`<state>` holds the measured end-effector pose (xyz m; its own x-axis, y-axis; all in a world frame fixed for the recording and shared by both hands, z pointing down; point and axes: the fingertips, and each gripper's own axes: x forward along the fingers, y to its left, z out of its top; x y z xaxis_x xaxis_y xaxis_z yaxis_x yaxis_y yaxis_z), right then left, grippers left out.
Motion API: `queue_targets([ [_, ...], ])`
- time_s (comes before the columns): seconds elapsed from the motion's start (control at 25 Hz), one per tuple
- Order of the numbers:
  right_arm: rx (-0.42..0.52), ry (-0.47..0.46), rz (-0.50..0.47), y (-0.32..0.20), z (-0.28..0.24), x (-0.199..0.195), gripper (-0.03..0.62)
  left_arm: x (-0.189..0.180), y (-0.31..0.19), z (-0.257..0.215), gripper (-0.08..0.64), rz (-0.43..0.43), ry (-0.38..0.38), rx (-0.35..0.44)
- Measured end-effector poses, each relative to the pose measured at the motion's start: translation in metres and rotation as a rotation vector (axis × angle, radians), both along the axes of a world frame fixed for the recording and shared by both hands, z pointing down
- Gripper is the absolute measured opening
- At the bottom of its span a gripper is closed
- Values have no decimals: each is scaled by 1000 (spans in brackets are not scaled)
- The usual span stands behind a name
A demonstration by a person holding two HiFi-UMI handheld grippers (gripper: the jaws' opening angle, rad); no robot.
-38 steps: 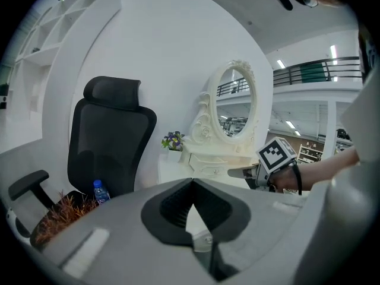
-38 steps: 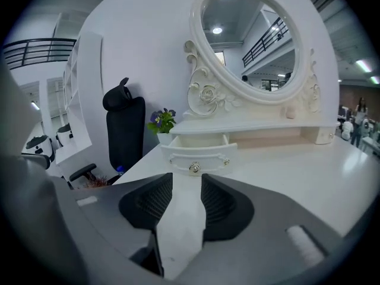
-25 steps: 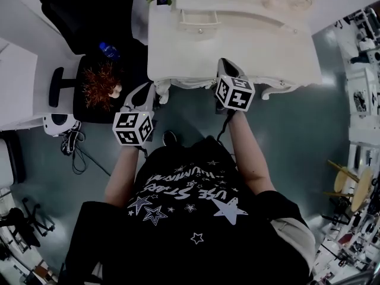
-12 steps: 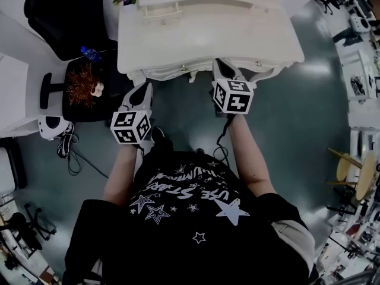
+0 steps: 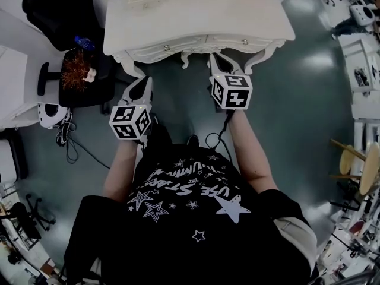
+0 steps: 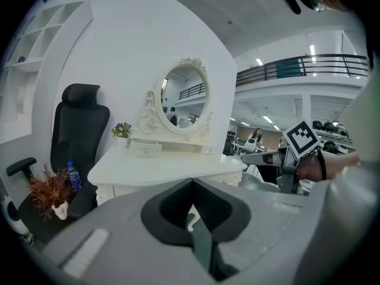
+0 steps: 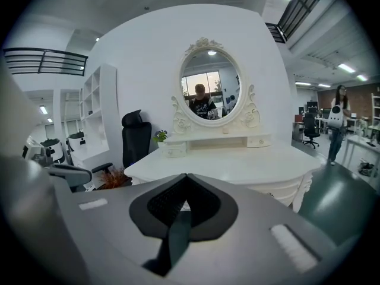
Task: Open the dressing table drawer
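Head view: closed drawer [image 5: 234, 41] just beyond right gripper [image 5: 216, 61] fingers [image 5: 213, 65], untouched.

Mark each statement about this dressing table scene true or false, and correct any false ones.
1. The left gripper and right gripper both have their jaws shut on nothing. True.
2. The dressing table has a front drawer pulled out. False: both front drawers sit closed.
3. The right gripper holds a drawer knob. False: it is short of the table and touches nothing.
4. A black office chair stands beside the table. True.
5. An oval mirror stands on the table. True.
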<state>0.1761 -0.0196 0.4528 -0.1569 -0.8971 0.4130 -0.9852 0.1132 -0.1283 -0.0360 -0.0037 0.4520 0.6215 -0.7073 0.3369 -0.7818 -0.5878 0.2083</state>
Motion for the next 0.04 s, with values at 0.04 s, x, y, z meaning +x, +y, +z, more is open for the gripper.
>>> queue_targets([
  [0.04,1,0,-4,8,0,4,28,5,8,0,2,2,-2,1],
])
